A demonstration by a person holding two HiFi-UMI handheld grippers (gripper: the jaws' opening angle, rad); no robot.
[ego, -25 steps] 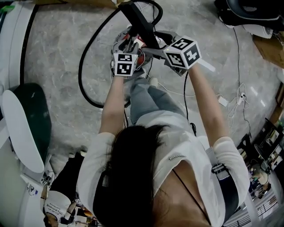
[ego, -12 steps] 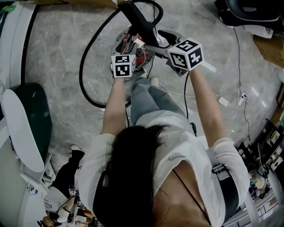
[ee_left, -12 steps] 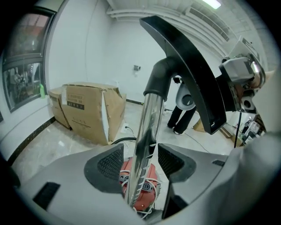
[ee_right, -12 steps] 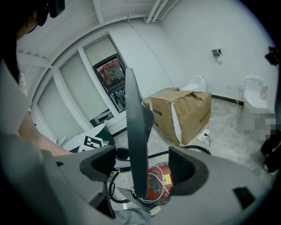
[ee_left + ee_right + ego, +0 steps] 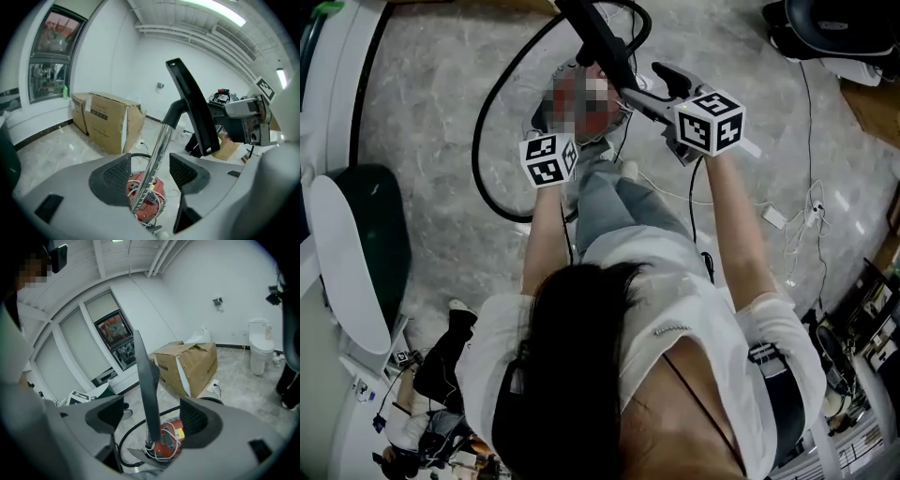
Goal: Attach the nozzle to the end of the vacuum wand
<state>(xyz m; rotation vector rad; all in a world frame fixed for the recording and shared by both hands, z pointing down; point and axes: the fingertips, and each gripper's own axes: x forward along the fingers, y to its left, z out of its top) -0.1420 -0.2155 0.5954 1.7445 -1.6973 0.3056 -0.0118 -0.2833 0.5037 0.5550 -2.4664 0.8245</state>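
"Nozzle [image 5: 193, 110], that long flat black plastic blade: where is it sitting?"

"It is riding up in the air on the black elbow at the top of the shiny chrome wand [image 5: 157, 157]. It is looking seated already, though the joint itself is too small to judge."

"Which way is it lying from the grippers?"

"From the left gripper [image 5: 150, 171] it is standing ahead and above, its long axis leaning up and away, carrying on the wand's line. The right gripper [image 5: 150, 416] is sitting nearer, with the nozzle rising edge-on straight through its gap."

"Is either one gripping?"

"Neither. The left jaws have just been opening and are standing wide, the wand passing between them with the pads pressing on nothing. The right jaws are spread too, with space showing either side of the nozzle."

"What is lying below?"

"The wand is running down to a round red vacuum canister [image 5: 154, 192] on the pale floor, a black hose [image 5: 476, 141] looping beside it. Any further push, I am guessing, is going along that long axis, towards the wand."
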